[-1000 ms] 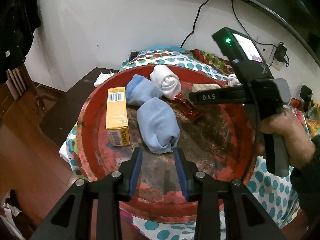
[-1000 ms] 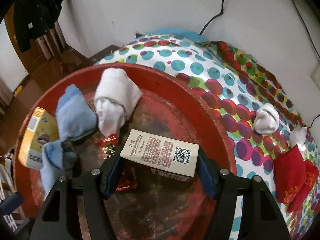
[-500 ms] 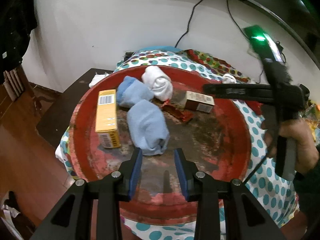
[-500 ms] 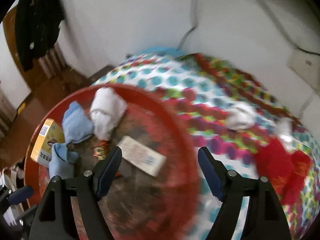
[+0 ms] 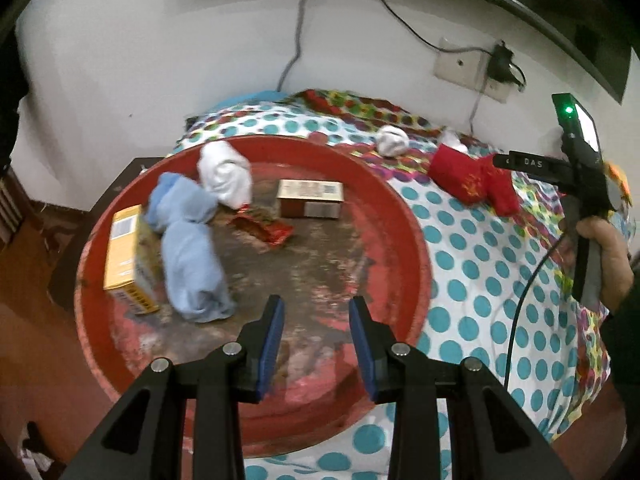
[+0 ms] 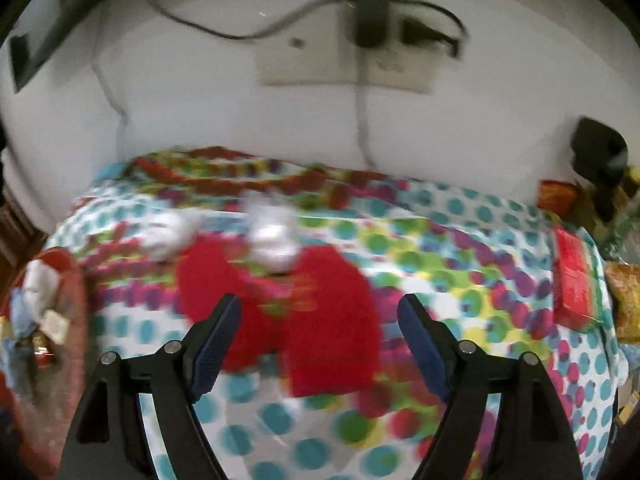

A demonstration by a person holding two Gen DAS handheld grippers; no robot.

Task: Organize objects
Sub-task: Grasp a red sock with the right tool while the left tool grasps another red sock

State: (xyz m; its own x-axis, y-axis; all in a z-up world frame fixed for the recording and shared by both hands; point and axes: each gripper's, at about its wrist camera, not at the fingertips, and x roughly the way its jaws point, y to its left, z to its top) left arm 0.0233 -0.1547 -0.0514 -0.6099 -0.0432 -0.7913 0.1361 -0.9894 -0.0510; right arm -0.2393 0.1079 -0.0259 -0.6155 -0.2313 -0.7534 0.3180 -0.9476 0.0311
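Note:
A round red tray lies on the dotted cloth. It holds a yellow box, two light blue sock rolls, a white sock roll, a red wrapper and a small brown box. My left gripper is open and empty above the tray's near part. My right gripper is open and empty, above a pair of red socks on the cloth; these also show in the left wrist view. Two white sock balls lie behind them.
The tray's edge shows at the left of the right wrist view. A red box and snack packets lie at the right edge of the table. A wall socket with cables is behind the table.
My right gripper let go of the small brown box in the tray and swung right over the red socks. My left gripper drew back a little and turned right.

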